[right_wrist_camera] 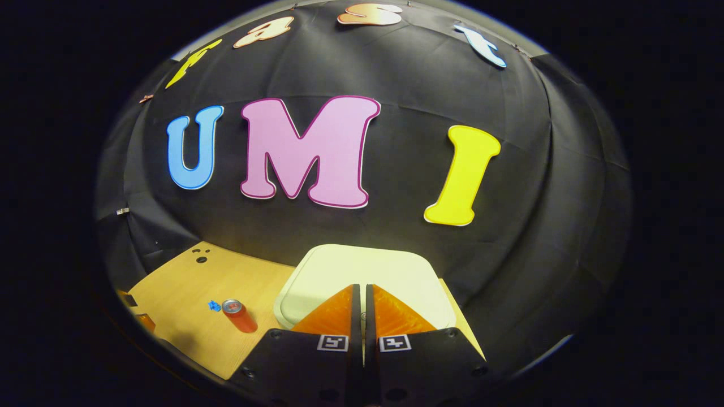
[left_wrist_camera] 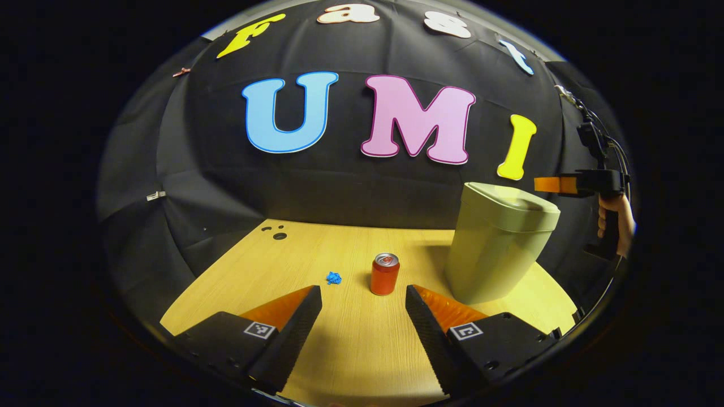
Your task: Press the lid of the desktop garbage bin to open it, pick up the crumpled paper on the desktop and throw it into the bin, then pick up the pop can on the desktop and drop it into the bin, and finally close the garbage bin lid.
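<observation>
On the pale wooden desktop [left_wrist_camera: 350, 339], a red pop can [left_wrist_camera: 384, 274] stands between blue crumpled paper [left_wrist_camera: 334, 277] and the lidded green plastic bin [left_wrist_camera: 498, 243]. Left gripper [left_wrist_camera: 363, 299] spread wide; right gripper [right_wrist_camera: 362, 299] clenched empty above the lid.

Left gripper [left_wrist_camera: 363, 297] spread, right gripper [right_wrist_camera: 362, 302] closed

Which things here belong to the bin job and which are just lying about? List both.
Job: garbage bin with its closed lid; pop can; crumpled paper; left gripper; right gripper.
Just there: wooden table; holes in the table.
</observation>
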`<state>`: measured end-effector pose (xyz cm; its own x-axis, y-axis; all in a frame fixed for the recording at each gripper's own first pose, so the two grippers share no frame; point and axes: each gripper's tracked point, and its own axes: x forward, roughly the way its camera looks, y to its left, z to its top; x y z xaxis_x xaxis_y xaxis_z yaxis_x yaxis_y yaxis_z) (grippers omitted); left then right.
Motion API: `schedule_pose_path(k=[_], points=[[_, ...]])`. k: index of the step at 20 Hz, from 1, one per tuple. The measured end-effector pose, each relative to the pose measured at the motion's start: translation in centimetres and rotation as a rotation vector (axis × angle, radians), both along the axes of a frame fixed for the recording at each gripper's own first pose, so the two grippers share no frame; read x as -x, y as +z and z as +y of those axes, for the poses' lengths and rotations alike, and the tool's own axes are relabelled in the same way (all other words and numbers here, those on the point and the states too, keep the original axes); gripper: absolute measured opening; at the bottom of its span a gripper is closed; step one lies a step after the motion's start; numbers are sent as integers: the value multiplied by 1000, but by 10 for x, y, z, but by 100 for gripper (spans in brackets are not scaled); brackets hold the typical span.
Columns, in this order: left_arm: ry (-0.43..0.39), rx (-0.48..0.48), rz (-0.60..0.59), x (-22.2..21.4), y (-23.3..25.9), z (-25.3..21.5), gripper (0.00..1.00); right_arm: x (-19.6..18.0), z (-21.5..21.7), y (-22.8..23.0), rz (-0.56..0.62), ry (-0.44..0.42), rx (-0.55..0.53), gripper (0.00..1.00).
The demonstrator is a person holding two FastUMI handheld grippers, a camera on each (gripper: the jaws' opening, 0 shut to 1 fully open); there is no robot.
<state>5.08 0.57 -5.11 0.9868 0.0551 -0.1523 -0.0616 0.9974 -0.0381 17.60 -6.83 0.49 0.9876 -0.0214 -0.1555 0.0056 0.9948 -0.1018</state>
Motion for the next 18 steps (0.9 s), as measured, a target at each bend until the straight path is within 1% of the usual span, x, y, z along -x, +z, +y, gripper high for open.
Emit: schedule_pose_path(k=[5, 8, 11, 15, 18], points=[[26, 6, 2, -4, -2, 4, 96, -6, -3, -23, 55, 8, -7, 5], [31, 4, 3, -6, -2, 5, 96, -9, -4, -23, 46, 2, -1, 5], [33, 19, 17, -8, -7, 4, 96, -10, -5, -24, 37, -9, -23, 5], [47, 27, 19, -10, -8, 9, 96, -8, -4, -27, 38, 11, 5, 6], [47, 26, 33, -12, -14, 9, 96, -8, -5, -28, 15, -4, 27, 6]])
